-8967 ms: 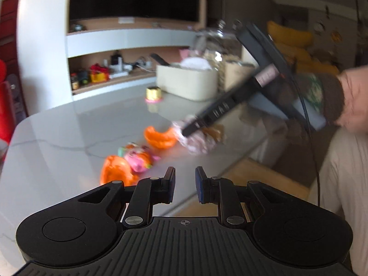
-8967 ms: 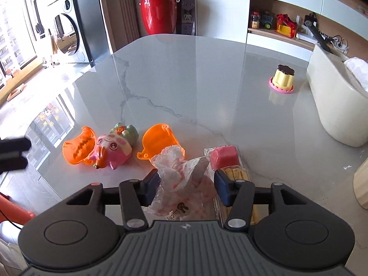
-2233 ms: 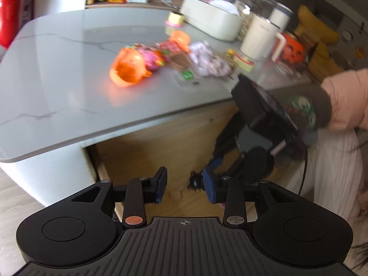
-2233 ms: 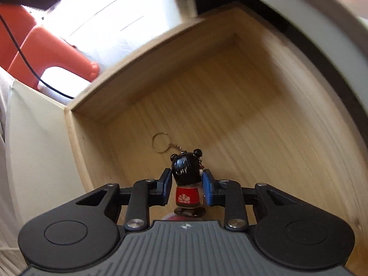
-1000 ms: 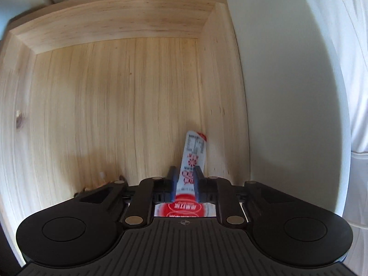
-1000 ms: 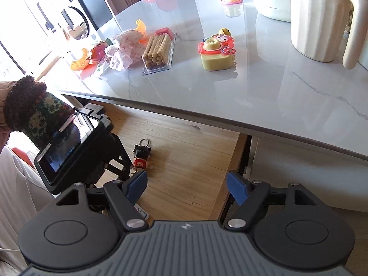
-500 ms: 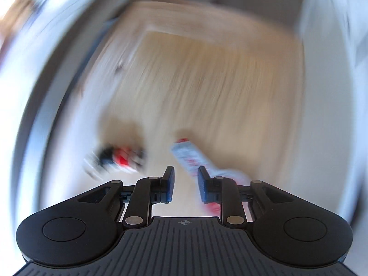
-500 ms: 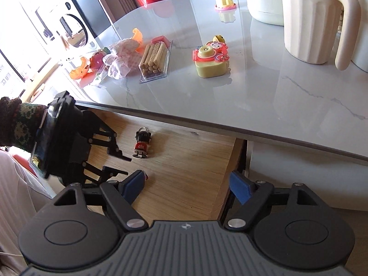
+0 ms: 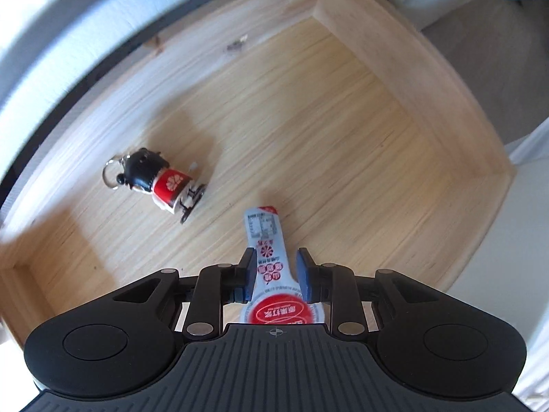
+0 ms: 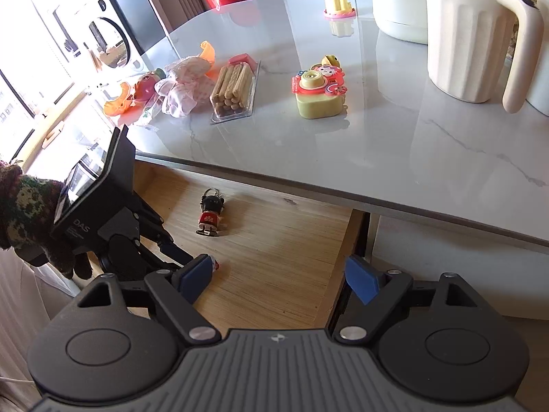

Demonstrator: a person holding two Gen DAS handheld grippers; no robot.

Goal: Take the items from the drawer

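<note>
The wooden drawer (image 9: 411, 68) stands pulled out under the countertop. My left gripper (image 9: 276, 261) is inside it, shut on a red-and-white sachet (image 9: 267, 250) whose tip sticks out past the fingers. A small black-haired doll keychain (image 9: 161, 182) in a red dress lies on the drawer floor to the left. In the right wrist view the doll (image 10: 211, 218) lies mid-drawer, and the left gripper (image 10: 164, 247) and the sachet tip (image 10: 215, 263) show at the left. My right gripper (image 10: 278, 274) hovers above the drawer (image 10: 281, 240), wide open and holding nothing.
The marble countertop (image 10: 377, 144) overhangs the drawer's back. It carries a tray of biscuit sticks (image 10: 233, 89), a yellow toy camera (image 10: 319, 92), a pink bag (image 10: 185, 82), orange toy pieces (image 10: 120, 99) and a cream jug (image 10: 473, 41). A gloved hand (image 10: 31, 206) holds the left gripper.
My left gripper has swung round inside the drawer with the sachet, bringing the doll into view. The right gripper, which was around the doll earlier, now hangs open above the drawer.
</note>
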